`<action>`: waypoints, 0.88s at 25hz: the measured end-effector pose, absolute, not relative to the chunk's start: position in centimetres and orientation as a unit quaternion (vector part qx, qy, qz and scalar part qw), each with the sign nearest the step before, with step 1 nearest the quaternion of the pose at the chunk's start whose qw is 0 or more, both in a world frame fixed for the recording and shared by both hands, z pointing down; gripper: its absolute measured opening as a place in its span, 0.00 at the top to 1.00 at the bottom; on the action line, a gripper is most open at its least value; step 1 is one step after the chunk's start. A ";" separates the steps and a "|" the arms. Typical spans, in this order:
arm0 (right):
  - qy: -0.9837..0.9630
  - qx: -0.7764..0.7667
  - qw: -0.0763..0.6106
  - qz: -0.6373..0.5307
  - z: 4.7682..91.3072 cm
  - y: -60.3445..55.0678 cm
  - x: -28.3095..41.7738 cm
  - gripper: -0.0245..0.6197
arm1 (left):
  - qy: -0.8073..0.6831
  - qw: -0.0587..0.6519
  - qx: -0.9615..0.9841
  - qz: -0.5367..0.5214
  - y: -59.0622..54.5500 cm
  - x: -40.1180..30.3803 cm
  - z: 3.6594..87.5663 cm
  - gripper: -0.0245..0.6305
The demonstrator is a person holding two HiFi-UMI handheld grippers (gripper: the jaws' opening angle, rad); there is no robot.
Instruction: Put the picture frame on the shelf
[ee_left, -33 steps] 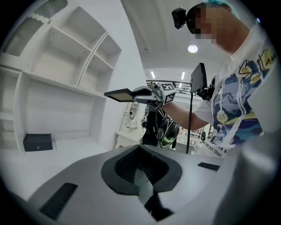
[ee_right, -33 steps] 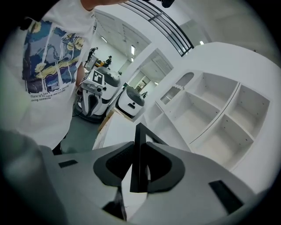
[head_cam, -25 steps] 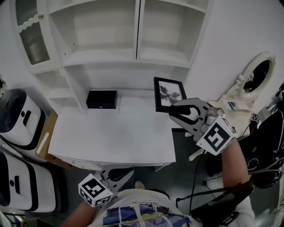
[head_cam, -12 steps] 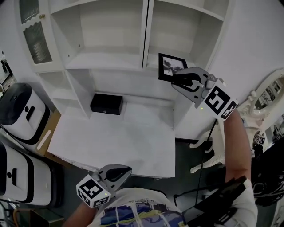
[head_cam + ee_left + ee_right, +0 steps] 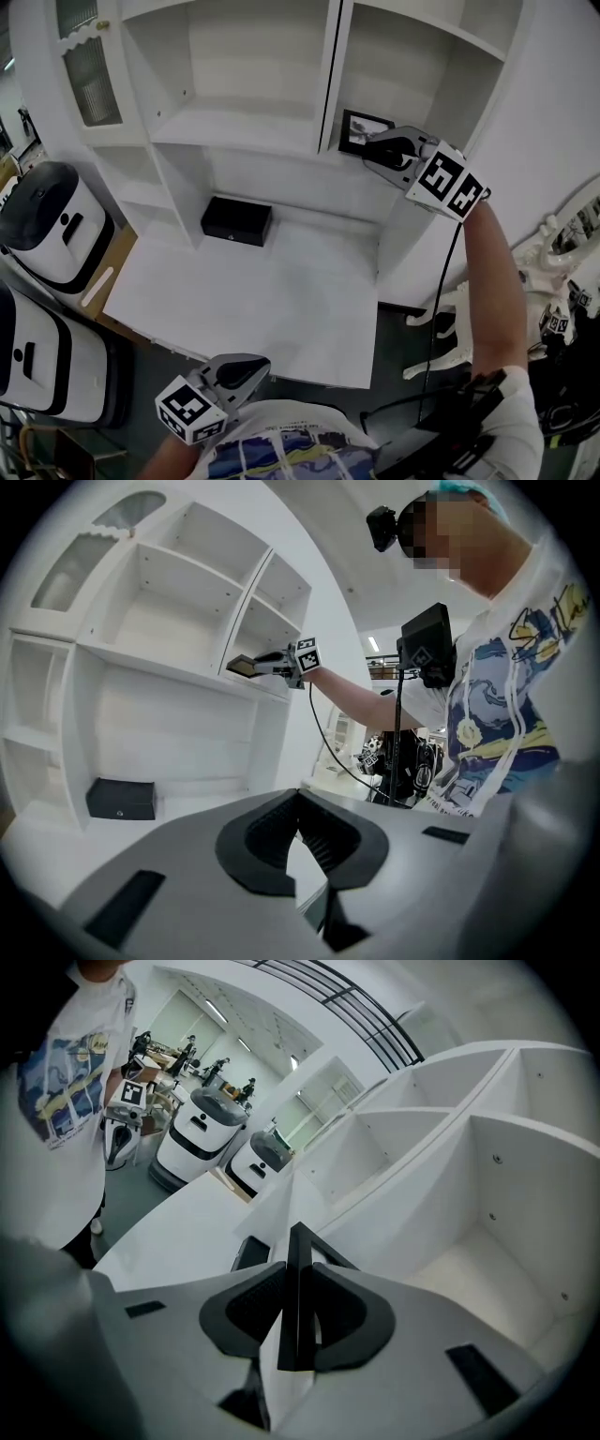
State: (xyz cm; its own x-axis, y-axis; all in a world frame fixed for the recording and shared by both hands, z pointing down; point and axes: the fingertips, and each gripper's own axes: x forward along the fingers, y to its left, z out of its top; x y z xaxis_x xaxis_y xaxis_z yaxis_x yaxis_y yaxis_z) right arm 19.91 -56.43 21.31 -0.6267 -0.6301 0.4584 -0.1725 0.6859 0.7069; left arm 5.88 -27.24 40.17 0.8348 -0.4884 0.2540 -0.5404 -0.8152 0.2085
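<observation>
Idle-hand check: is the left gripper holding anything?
No, the left gripper has its jaws together with nothing between them.

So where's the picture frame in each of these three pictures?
Head view: upper right of centre, the picture frame is held by the right gripper at the white shelf unit.
Left gripper view: small and far off, left of centre, at the shelf's edge.
Right gripper view: edge-on at the centre, clamped between the jaws.
Shared landmark: the white shelf unit, seen in all three.

White shelf unit [image 5: 239, 131] over white tabletop [image 5: 262, 300]. Dark floor [image 5: 405, 339] off its right edge; two white machines [image 5: 47, 230] left.
</observation>
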 end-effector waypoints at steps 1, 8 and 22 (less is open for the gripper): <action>-0.845 0.237 0.361 -0.315 21.5 -56.9 19.9 0.80 | -0.275 0.139 0.947 0.095 -27.3 5.8 40.2 0.94; -0.846 0.226 0.376 -0.302 22.9 -60.1 20.1 0.80 | -0.296 0.144 0.939 0.097 -27.7 5.1 41.0 0.94; -0.866 0.207 0.388 -0.240 24.0 -63.0 20.7 0.79 | -0.321 0.158 0.929 0.098 -27.7 3.9 41.5 0.94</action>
